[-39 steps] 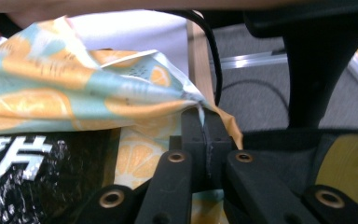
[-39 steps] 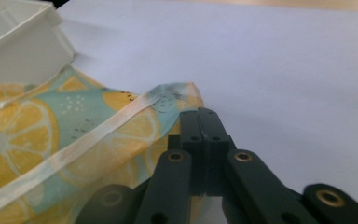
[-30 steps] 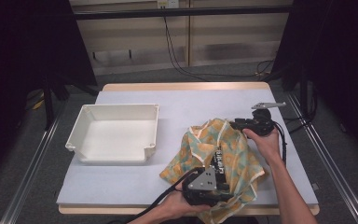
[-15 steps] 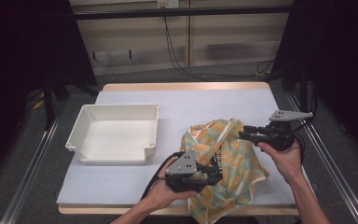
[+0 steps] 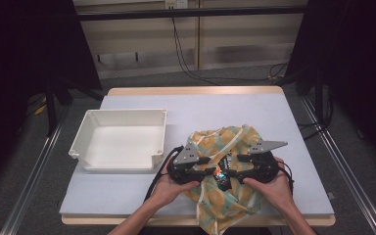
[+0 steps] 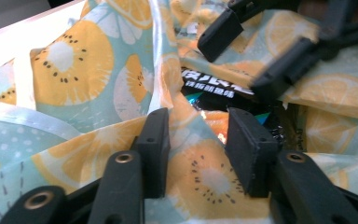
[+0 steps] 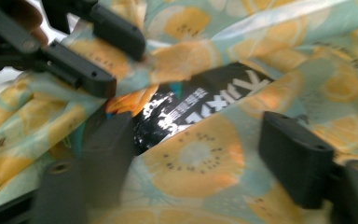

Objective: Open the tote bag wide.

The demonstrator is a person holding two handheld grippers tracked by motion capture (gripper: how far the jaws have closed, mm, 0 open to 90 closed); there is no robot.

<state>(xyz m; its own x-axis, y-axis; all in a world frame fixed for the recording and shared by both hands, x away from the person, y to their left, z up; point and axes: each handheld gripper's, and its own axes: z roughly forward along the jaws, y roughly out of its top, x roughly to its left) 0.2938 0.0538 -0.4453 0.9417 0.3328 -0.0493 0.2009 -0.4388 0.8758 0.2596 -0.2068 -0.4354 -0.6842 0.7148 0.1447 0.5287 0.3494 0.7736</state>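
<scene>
A cloth bag printed with orange fruit slices lies crumpled on the table's front right. A glossy black snack packet shows through the bag's opening. My left gripper comes in from the left, open, its jaws just above the fabric at the near lip of the opening. My right gripper faces it from the right, open wide, one jaw at the packet's edge and the other over cloth. Each gripper view also shows the other gripper's fingers across the opening.
A white rectangular tray stands at the left of the pale table, a little apart from the bag. White drawstrings trail off the bag. The table's front edge lies just below both hands.
Both grippers have closed in on the bag's middle: the left came up from the front edge, the right came in from the far right. They now face each other over the opening.
</scene>
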